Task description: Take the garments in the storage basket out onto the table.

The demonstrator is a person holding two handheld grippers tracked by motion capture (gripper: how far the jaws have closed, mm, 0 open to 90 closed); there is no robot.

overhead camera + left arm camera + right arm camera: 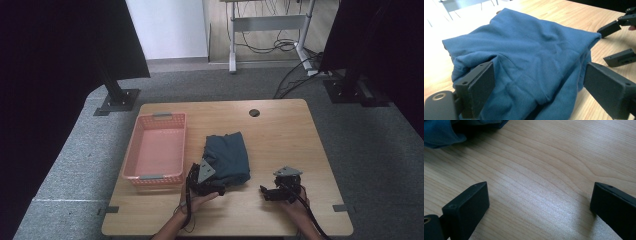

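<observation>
Cloth [529, 57] between left gripper [539, 82] jaws

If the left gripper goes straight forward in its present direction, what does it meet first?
Most likely the folded blue cloth: it already lies between the open jaws of the left gripper, directly ahead.

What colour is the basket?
The basket is pink, clearest in the high view.

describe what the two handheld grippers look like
Both the left gripper and the right gripper are black, each with two flat, blocky jaws showing small screw holes. Each carries a grey three-cornered plate on top and trails a black cable. The forearms are bare, without sleeves.
</observation>
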